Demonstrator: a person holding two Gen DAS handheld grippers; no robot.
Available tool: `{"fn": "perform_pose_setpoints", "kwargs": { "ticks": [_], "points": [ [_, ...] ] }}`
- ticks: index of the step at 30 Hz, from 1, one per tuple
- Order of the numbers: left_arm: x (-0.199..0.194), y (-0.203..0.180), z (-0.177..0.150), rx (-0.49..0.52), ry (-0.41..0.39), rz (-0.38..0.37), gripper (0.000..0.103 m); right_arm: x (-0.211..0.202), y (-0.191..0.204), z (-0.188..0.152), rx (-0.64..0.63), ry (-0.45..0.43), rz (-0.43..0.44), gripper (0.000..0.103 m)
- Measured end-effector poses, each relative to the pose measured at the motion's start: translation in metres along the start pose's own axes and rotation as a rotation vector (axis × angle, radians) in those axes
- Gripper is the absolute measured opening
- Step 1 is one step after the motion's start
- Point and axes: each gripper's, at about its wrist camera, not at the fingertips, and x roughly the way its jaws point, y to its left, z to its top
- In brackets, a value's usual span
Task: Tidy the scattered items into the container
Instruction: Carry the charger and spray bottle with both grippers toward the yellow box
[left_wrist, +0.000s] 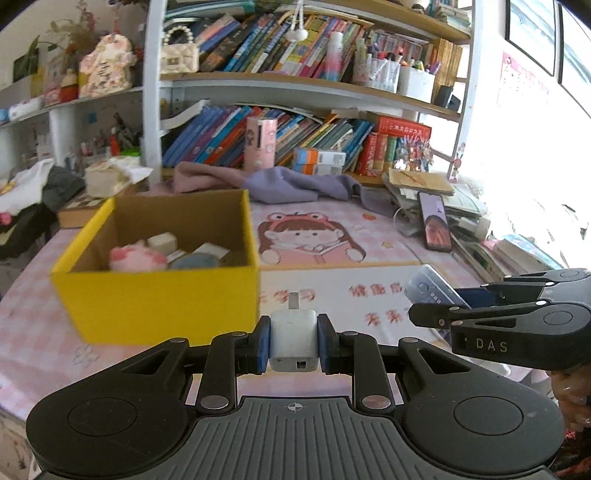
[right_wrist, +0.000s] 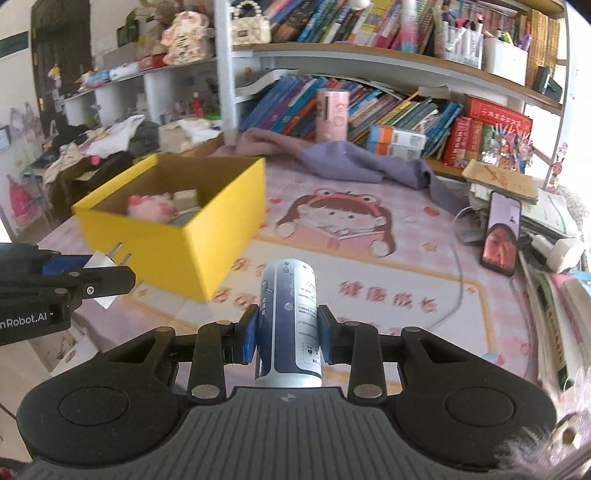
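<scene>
Beside the yellow box (left_wrist: 155, 295), left gripper (left_wrist: 293, 341) clamps a white charger (left_wrist: 293, 338); right gripper (right_wrist: 286, 332) clamps a blue-white can (right_wrist: 290, 321).

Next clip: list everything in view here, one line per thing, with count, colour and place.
box: one, yellow, on the table at left, open
toy: one, pink plush, inside the box among other small items
charger: one, white, in the left gripper
bottle: one, blue and white, in the right gripper
phone: one, black, screen lit, propped at right
mat: one, pink cartoon print, covering the table
cloth: one, purple, behind the box
books: many, mixed colours, on shelves
left gripper: black, blue pads, shut
right gripper: black, blue pads, shut
</scene>
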Motion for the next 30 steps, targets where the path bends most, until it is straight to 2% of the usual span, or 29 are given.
{"fn": "perform_pose_setpoints", "kwargs": {
  "ticks": [14,30],
  "points": [
    [-0.049,0.028,-0.029,-0.014,0.013,0.024,0.024,-0.03,0.069,-0.022,-0.065,0.007,0.075,0.03],
    [-0.071,0.078,-0.033,-0.111,-0.027,0.11,0.024,-0.023,0.123,-0.001,-0.204,-0.011,0.17,0.03]
  ]
}}
